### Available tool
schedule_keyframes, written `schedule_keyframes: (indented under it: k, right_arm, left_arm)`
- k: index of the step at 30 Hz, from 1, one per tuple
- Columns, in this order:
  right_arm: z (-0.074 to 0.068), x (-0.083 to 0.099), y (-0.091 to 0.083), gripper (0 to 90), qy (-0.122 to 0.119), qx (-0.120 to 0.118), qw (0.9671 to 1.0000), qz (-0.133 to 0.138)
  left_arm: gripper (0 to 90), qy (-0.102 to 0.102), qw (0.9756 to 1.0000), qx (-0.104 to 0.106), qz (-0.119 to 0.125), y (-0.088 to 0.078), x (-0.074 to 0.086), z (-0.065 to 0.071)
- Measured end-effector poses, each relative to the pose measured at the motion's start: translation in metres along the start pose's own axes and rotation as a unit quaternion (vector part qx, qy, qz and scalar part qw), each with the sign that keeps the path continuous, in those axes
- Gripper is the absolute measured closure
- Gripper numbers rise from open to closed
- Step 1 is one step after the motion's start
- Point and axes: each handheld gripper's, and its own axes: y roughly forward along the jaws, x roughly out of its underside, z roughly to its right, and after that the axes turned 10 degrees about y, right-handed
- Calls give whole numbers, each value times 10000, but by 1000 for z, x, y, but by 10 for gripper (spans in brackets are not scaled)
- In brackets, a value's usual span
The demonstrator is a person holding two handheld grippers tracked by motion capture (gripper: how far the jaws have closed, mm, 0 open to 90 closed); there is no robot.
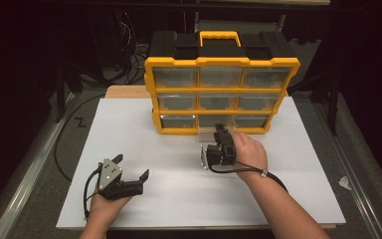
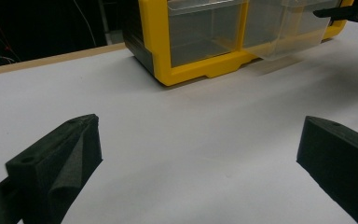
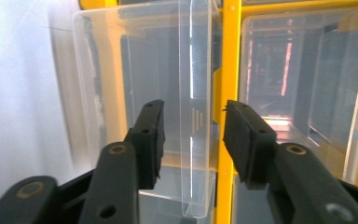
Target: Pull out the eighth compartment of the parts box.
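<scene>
A yellow and black drawer organizer (image 1: 221,74) stands at the back of the white board (image 1: 179,199). Its bottom middle clear drawer (image 1: 210,131) is pulled partly out. My right gripper (image 1: 222,130) is turned on its side at that drawer's front. In the right gripper view the jaws (image 3: 193,116) stand open to either side of the drawer's clear front wall (image 3: 195,70), with a gap on both sides. My left gripper (image 1: 131,167) rests low at the front left, wide open with nothing between its jaws (image 2: 200,128). The left gripper view also shows the pulled-out drawer (image 2: 289,32).
A wooden edge (image 1: 127,91) shows behind the board at the back left. Black cables (image 1: 129,45) lie behind the organizer on the left. Metal rails run along both sides of the table. A small white scrap (image 1: 344,183) lies off the board at the right.
</scene>
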Motion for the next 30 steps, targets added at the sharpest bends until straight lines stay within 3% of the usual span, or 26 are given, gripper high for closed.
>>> schedule_keyframes:
  k: [6,30]
  right_arm:
    - [1,0,0,767,0,-22,10000,-67]
    - [-6,-1,-30,773,-106,29,9999,52]
  left_arm:
    - [7,11,10000,2,-2,0,0,0]
    - [8,28,10000,7,-7,0,0,0]
